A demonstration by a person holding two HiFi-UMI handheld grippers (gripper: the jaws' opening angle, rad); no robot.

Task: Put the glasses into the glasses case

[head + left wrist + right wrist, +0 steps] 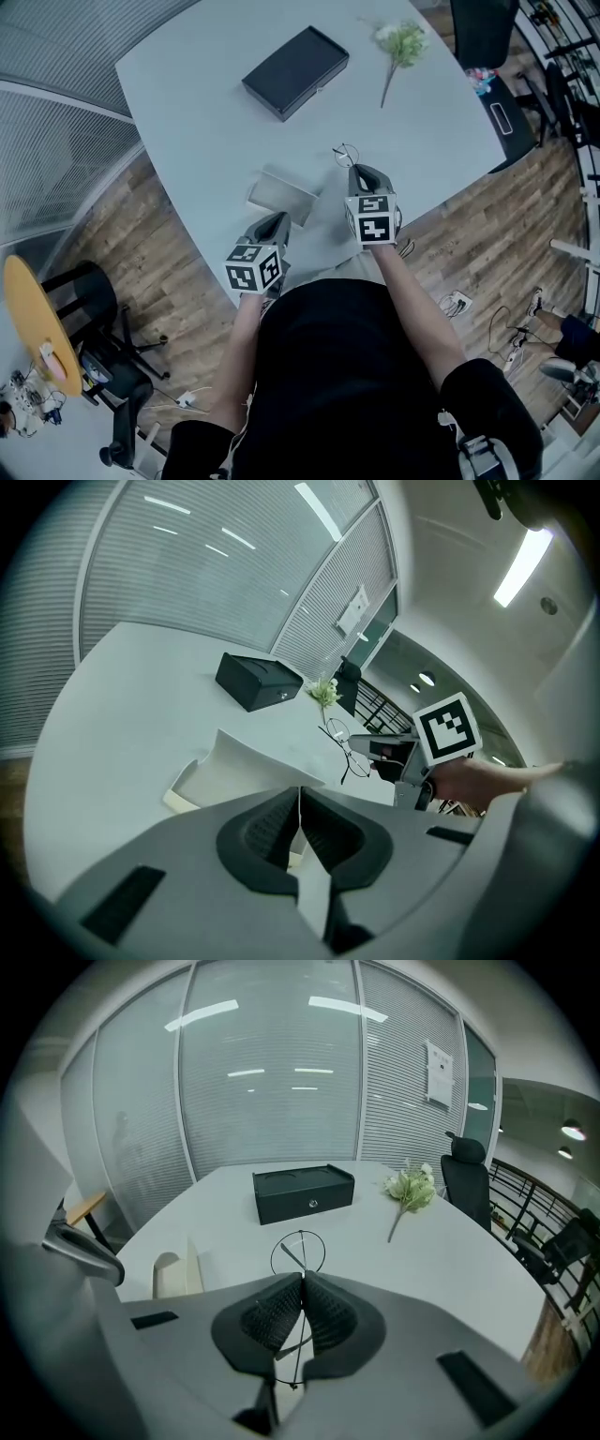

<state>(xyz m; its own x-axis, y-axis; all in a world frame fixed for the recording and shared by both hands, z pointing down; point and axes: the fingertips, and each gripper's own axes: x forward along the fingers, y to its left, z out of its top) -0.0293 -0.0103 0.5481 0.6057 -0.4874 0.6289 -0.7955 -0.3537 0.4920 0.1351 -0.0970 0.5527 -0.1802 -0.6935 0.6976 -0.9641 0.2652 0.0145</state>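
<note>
A person's black-clad torso (347, 375) is being seen nearest, from above. Just beyond it, the right gripper (361, 171) is being held over the white table (187, 112), its jaws being clamped together on the thin wire glasses (346, 155). To their left, a thin edge of the open white glasses case (281, 195) is being pinched by the left gripper (278, 220). A black box (295, 72) and a flower sprig (398, 42) are being shown at the far side.

Office: meeting table (206, 122), swivel chair (98, 314).

left gripper (279, 218): jaws pinching glasses case (278, 194), angled down | right gripper (358, 170): jaws pinching glasses (345, 155), angled down
</note>
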